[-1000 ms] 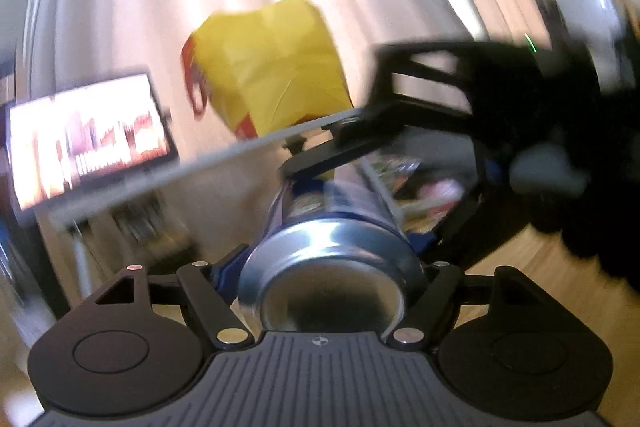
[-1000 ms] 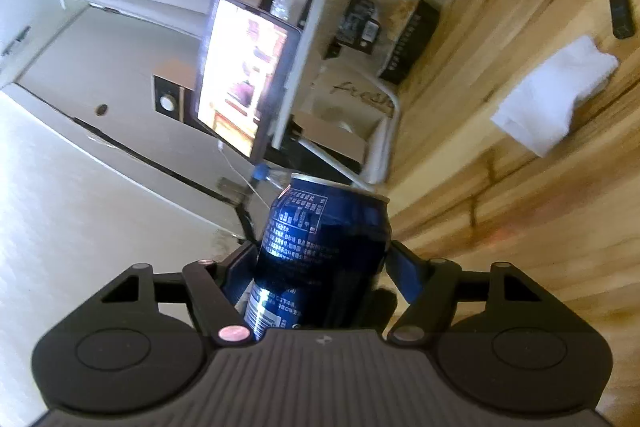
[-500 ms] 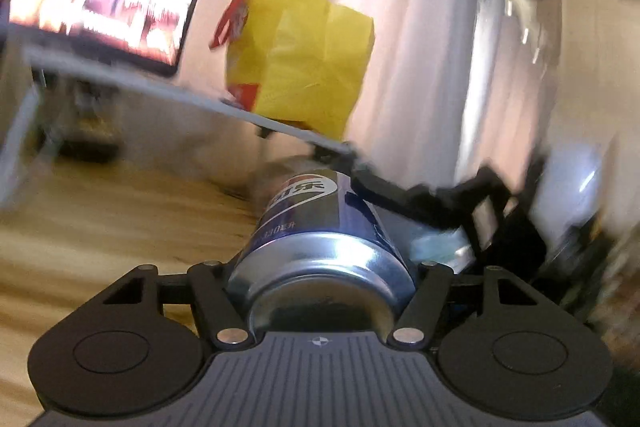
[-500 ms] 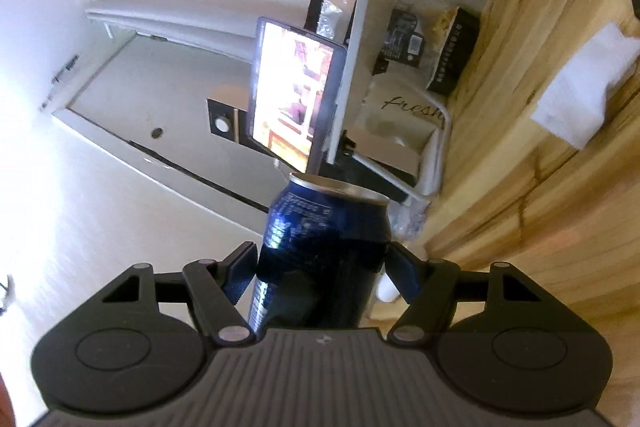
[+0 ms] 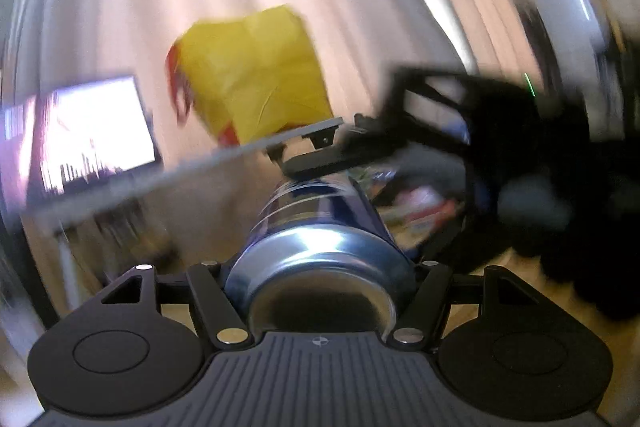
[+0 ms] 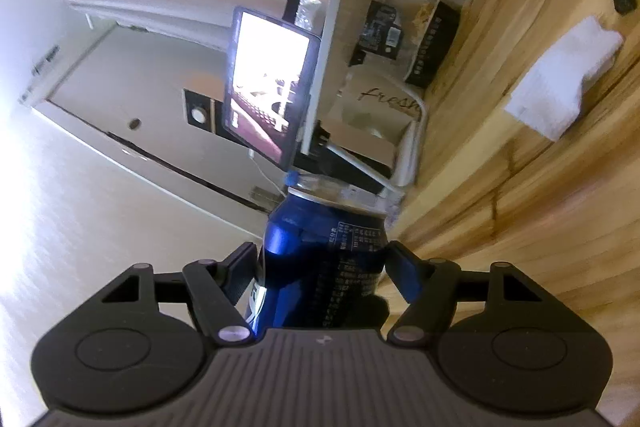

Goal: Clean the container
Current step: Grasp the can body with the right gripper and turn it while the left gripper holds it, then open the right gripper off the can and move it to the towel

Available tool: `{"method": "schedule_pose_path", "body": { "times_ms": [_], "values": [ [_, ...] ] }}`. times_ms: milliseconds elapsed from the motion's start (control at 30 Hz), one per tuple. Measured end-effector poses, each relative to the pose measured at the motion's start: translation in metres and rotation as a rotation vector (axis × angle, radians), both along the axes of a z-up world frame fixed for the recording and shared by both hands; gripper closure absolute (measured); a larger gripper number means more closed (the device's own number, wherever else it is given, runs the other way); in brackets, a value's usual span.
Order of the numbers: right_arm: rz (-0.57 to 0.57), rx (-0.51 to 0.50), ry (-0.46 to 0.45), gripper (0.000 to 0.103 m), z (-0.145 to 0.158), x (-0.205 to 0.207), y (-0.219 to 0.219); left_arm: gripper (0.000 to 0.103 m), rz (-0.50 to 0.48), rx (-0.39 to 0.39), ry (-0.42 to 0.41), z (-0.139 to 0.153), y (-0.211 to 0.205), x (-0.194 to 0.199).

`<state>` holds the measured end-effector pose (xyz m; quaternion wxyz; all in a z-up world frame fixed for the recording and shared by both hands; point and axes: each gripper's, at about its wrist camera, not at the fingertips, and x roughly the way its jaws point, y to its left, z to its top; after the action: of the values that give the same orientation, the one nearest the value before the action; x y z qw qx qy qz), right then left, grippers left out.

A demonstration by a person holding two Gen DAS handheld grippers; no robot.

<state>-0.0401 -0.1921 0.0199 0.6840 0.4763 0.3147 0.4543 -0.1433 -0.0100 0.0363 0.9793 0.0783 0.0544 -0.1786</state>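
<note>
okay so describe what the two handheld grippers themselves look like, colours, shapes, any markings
Both look alike. The left gripper and right gripper have a grey ribbed front plate with a small central emblem, flanked by two rounded matte-black housings with embossed circles. Black linkage bars with silver rivets carry the fingers; the right's pads look blue. No cables or sleeves are visible.
</note>
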Motion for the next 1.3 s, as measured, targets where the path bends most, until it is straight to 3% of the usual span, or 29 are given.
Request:
{"method": "schedule_pose_path", "body": {
  "times_ms": [100, 200, 267, 433, 533, 600, 933, 1000, 1167, 1267, 1300],
  "values": [
    [-0.005, 0.047, 0.0, 0.031, -0.003, -0.003, -0.001, 0.033, -0.045, -0.262, 0.12, 0.007, 0.022, 0.008],
    [-0.009, 0.082, -0.012, 0.031, -0.004, -0.005, -0.001, 0.033, -0.058, -0.357, 0.128, 0.003, 0.029, 0.007],
    [-0.009, 0.076, 0.0, 0.031, -0.005, -0.004, -0.001, 0.033, -0.06, -0.368, 0.107, 0.003, 0.03, 0.006],
    [0.004, 0.067, 0.001, 0.031, -0.005, -0.001, -0.002, 0.033, -0.05, -0.266, 0.044, 0.006, 0.024, 0.005],
    [0.014, 0.064, -0.007, 0.031, -0.004, 0.0, -0.002, 0.033, -0.05, -0.251, 0.029, 0.007, 0.025, 0.0],
    [0.019, 0.058, -0.008, 0.031, -0.004, 0.0, -0.001, 0.026, -0.049, -0.241, 0.016, 0.009, 0.025, -0.002],
    [0.034, 0.101, -0.016, 0.031, -0.006, -0.002, 0.001, 0.026, -0.062, -0.226, 0.009, 0.011, 0.027, 0.0],
    [0.037, 0.095, -0.013, 0.031, -0.006, -0.001, 0.002, 0.034, -0.065, -0.212, 0.002, 0.011, 0.026, 0.0],
    [0.028, 0.097, -0.003, 0.031, -0.009, 0.001, 0.0, 0.036, -0.073, -0.184, 0.014, 0.01, 0.025, 0.003],
    [0.008, 0.048, -0.016, 0.026, -0.004, 0.0, 0.0, 0.036, -0.05, -0.149, 0.018, 0.009, 0.023, 0.004],
    [-0.024, -0.005, -0.049, 0.026, 0.003, -0.001, -0.003, 0.036, -0.017, -0.093, -0.002, 0.008, 0.02, 0.004]
  ]
}}
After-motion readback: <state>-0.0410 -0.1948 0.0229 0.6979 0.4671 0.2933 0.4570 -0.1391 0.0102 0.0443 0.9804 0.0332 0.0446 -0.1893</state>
